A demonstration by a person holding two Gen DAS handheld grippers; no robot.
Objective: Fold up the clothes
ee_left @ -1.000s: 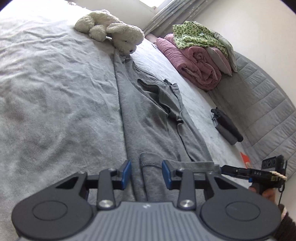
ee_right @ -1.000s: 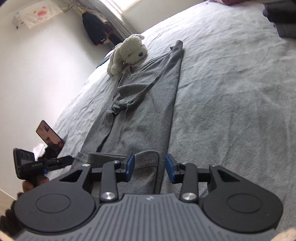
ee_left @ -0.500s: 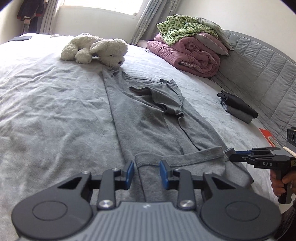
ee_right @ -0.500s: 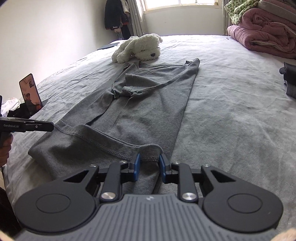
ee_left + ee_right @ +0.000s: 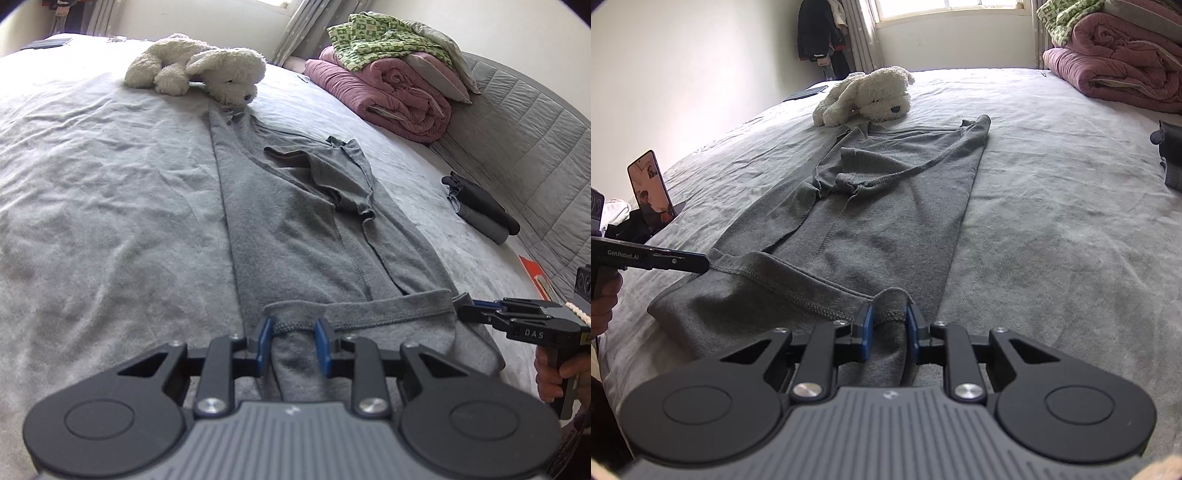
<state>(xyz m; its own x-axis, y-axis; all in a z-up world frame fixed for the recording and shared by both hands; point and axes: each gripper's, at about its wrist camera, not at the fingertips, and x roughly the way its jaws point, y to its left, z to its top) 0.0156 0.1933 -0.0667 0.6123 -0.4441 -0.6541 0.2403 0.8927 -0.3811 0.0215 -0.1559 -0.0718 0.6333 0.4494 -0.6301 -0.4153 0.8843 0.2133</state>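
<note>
The left gripper (image 5: 291, 339) is holding its jaws only partly closed, w/ the hem corner of the gray t-shirt (image 5: 295, 229) bunching up between the blue pads (image 5: 264, 338); the cloth is filling the gap, so it's prob. pinched, though contact is hard to confirm from this angle. The right gripper (image 5: 889, 328) is squeezing narrower, jaws nearly shut on a raised fold of the other hem corner. The shirt is lying lengthwise on the bed (image 5: 1052, 229), its far end touching the plush dog (image 5: 866, 96), near hem doubled back toward the collar. Vs. 1 s ago both jaws are sitting closer together, and the hem is now lifted off the bed instead of lying flat between them.
</note>
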